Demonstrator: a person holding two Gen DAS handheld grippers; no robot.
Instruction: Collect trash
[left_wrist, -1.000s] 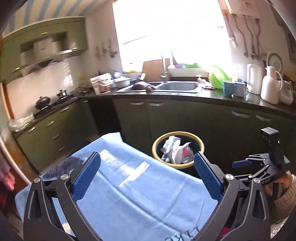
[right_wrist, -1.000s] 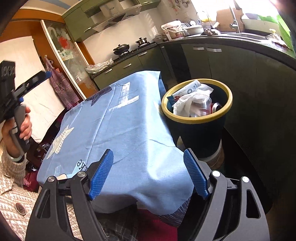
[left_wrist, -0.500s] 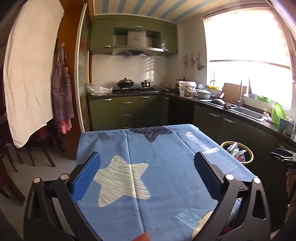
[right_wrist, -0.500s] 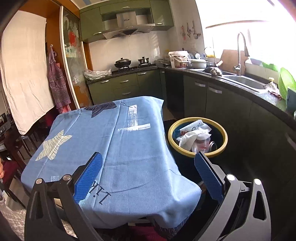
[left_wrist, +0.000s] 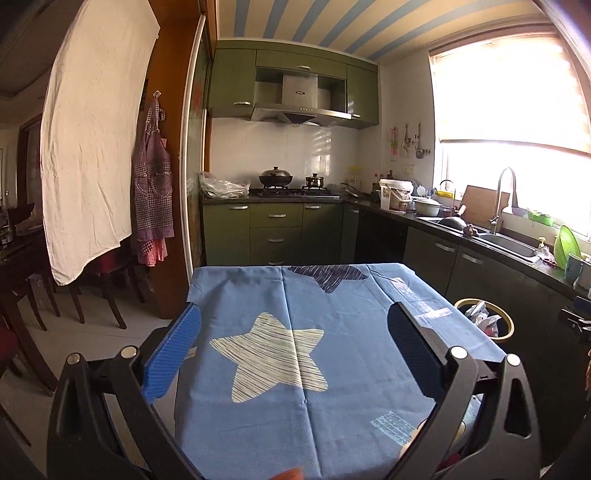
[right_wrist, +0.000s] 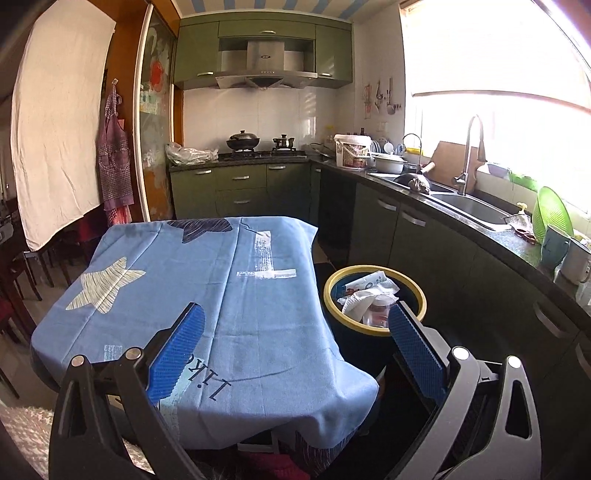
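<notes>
Left gripper (left_wrist: 293, 349) jaws wide apart, empty, over tablecloth (left_wrist: 295, 369) | right gripper (right_wrist: 295, 345) jaws wide apart, empty | trash bin (right_wrist: 373, 298) at 1 o'clock, beside table, holding wrappers (right_wrist: 369, 291) | no loose trash visible; judged advice: scan tabletop edges before closing.

I see strong daylight pouring in through the window (left_wrist: 517, 122) on the right — it is blown out to near white in both views, and no detail survives in the pane. The glare washes the sink (right_wrist: 469, 208) and counter beside it. The tiled wall (left_wrist: 280, 147) behind the stove is evenly bright. The left side, toward the dining chairs (left_wrist: 22, 295), sits in dim shadow. The blue tablecloth (right_wrist: 240, 306) is softly lit, with a darker fold at its hanging near edge. Both pictures look sharp at the centre — straight lines bow hard near the edges, and the corners go black.
</notes>
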